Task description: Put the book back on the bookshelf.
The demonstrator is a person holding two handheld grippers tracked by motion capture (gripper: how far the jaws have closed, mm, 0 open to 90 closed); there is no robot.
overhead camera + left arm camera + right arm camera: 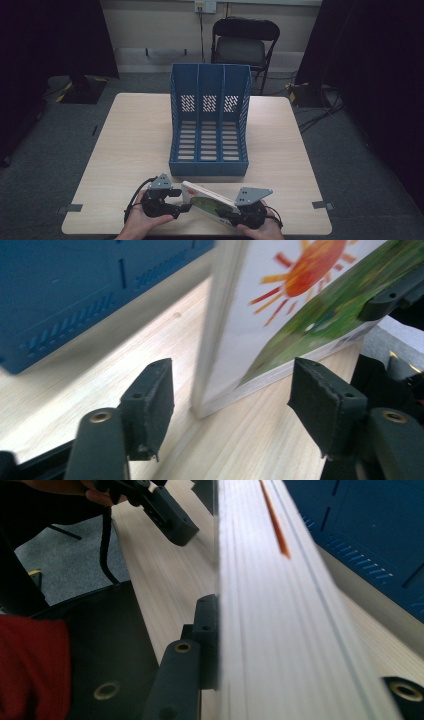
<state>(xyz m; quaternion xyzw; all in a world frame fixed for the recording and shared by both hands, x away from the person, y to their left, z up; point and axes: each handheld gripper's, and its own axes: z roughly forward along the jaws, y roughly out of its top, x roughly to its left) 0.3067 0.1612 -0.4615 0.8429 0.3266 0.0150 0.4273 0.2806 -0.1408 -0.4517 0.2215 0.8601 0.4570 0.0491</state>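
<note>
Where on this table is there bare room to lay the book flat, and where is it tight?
Bare tabletop lies left of the blue file rack, and a like strip lies to its right. The front edge is crowded: the book, the left gripper and the right gripper sit just before the rack.

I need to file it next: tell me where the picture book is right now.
In the high view the picture book is at the table's near edge, in front of the blue file rack, tilted up between both grippers.
</note>
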